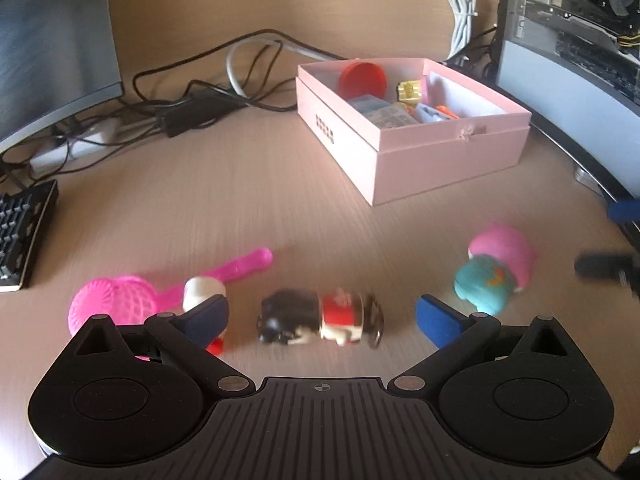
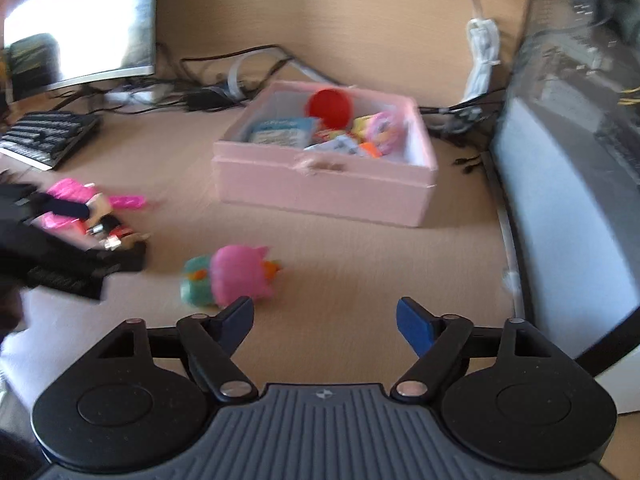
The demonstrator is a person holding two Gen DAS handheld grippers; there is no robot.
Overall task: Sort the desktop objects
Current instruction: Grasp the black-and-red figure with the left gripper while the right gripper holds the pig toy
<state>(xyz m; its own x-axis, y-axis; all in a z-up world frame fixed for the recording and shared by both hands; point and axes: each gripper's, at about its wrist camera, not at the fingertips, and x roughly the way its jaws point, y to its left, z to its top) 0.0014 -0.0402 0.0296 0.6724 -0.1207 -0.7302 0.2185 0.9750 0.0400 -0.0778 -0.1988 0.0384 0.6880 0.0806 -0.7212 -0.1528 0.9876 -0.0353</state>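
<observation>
— Where are the toys?
— A black-and-red figure [image 1: 320,318] lies on the bench between the wide-open left tongs [image 1: 322,318]. The pink-and-teal doll [image 2: 230,276] sits just beyond the right tongs [image 2: 325,320], also wide and empty. Pink box [image 2: 320,188] behind.

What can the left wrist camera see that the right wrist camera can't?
Only the left shows the whole figurine lying between the open left gripper and the full pink scoop. Only the right shows the open, empty right gripper and a lit monitor. Both show the pink box of toys, the pink-and-teal toy, the keyboard and the cables.
</observation>
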